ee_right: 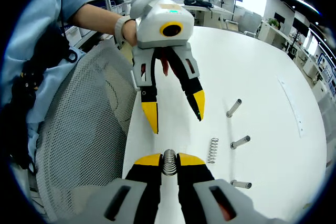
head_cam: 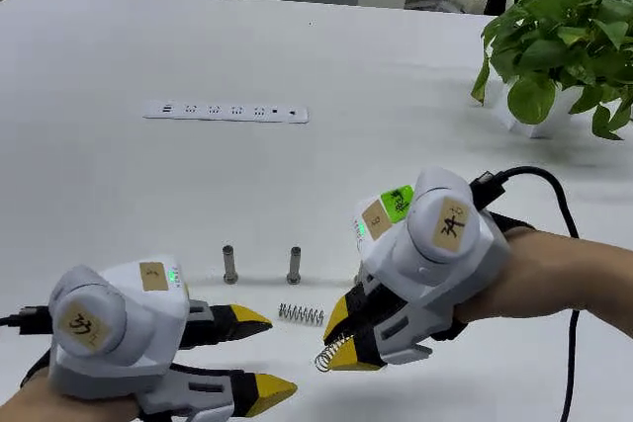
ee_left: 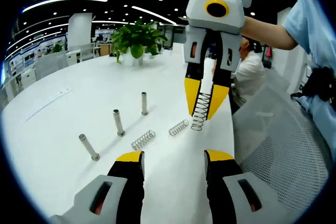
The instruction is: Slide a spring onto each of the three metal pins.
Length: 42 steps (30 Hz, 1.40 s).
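The right gripper [head_cam: 342, 341] has its jaws closed almost together on the held spring [head_cam: 331, 351]. The coil lies lengthwise between the yellow tips, and its open end pokes out past them. I judge that to be the point of the hold, since a free, unpinched end pointing downward can be lowered straight over a pin. The left gripper [head_cam: 273, 353] has its jaws spread wide with nothing between them. It faces the right one from close by (it may be waiting to steady a pin or fetch a coil, but that is only a guess). The three metal pins [ee_left: 118, 123] stand upright in a row, all bare, ahead of the left gripper's tips and off to their left. From the right gripper they lie beyond its tips to the right. Two loose springs [ee_left: 143, 139] lie flat on the table [head_cam: 119, 185], just ahead of the left gripper's tips, between the pins and the held spring. They are probably kept close so each can be picked up in turn. With no pin sleeved, the task appears to be at its first placement.
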Motion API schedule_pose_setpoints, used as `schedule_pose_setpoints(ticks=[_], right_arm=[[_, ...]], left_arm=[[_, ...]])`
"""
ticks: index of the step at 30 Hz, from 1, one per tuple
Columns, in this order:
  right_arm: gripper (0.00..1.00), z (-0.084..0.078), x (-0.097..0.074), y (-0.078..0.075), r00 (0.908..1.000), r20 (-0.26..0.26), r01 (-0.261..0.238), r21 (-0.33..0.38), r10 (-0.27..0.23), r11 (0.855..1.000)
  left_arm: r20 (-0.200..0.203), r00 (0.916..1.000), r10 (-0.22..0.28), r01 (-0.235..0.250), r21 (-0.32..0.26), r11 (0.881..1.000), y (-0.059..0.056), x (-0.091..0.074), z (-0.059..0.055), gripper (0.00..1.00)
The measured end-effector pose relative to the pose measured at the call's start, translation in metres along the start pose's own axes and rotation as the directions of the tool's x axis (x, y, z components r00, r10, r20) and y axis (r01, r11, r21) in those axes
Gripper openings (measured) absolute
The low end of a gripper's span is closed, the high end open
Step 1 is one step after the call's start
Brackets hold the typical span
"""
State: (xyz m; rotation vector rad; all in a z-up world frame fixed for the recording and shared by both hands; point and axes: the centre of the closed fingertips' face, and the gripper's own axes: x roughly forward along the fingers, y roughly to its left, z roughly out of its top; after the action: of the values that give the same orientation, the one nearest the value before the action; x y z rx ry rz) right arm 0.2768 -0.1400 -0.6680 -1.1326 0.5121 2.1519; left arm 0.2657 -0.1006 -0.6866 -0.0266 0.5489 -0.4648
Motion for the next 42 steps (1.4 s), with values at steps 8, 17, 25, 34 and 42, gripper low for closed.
schedule_pose_setpoints(ticks=[8,17,25,34,42], right_arm=[[0.12,-0.004,0.002,-0.015,0.9992,-0.039,0.000,-0.029,-0.001,1.000],[0.12,0.014,-0.001,-0.051,0.9962,-0.046,0.069,-0.110,-0.074,0.992],[0.12,0.033,0.000,-0.067,0.9958,-0.065,0.052,-0.171,-0.064,0.984],[0.12,0.049,0.004,-0.090,0.9899,-0.129,0.024,-0.256,-0.059,0.966],[0.12,0.067,0.007,-0.107,0.9827,-0.179,-0.011,-0.323,-0.049,0.946]], left_arm=[[0.003,0.9951,0.099,-0.098,-0.075,0.992,0.014,-0.016,-0.010,0.67],[-0.018,0.9803,0.197,-0.197,-0.141,0.970,0.029,-0.027,-0.019,0.97],[0.021,0.9671,0.253,-0.247,-0.158,0.956,0.038,-0.040,-0.015,1.00],[0.086,0.9244,0.372,-0.352,-0.181,0.918,0.045,-0.053,-0.007,1.00],[0.076,0.9110,0.405,-0.388,-0.173,0.905,0.049,-0.058,-0.017,1.00]])
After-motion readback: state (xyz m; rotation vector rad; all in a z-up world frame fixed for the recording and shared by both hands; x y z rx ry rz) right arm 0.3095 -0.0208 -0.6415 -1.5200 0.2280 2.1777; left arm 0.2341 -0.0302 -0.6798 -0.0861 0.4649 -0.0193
